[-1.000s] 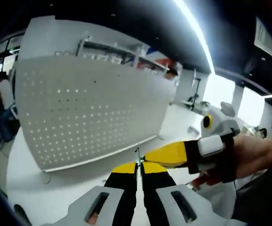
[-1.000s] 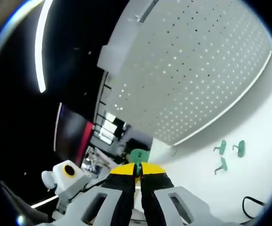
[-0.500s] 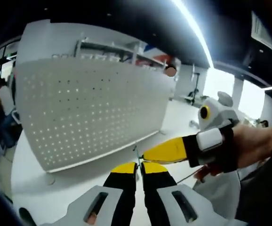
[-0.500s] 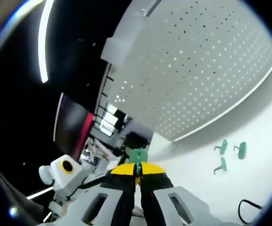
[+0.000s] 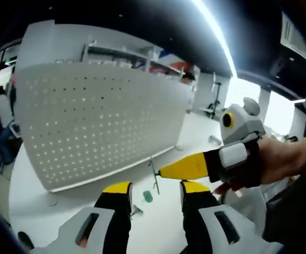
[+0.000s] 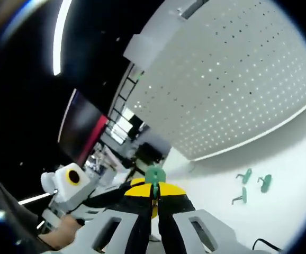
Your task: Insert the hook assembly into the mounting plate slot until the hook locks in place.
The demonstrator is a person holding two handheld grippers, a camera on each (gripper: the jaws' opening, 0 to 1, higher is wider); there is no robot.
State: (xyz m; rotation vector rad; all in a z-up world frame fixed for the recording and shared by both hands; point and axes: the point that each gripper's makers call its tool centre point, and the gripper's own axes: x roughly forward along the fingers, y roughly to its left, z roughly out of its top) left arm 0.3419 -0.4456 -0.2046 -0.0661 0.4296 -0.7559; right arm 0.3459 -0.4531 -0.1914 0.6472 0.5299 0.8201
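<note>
The white perforated mounting plate (image 5: 100,121) stands upright on the white table, and fills the upper part of the right gripper view (image 6: 237,90). My right gripper (image 6: 154,189) is shut on a green hook assembly (image 6: 154,175) that pokes up past its yellow tips. In the left gripper view that gripper's yellow fingers (image 5: 187,166) reach in from the right with the hook's thin metal part (image 5: 154,179) at their end. My left gripper (image 5: 156,188) is open, its jaws standing on either side of the hook without touching it. The plate is some way beyond the hook.
Three loose green hooks (image 6: 251,184) lie on the table near the plate's foot; one shows as a green spot (image 5: 147,197) between my left jaws. A hand (image 5: 285,164) holds the right gripper. A black cable (image 6: 264,244) lies at the table's near edge.
My left gripper has opened and let go of the hook. The right gripper stays shut on it.
</note>
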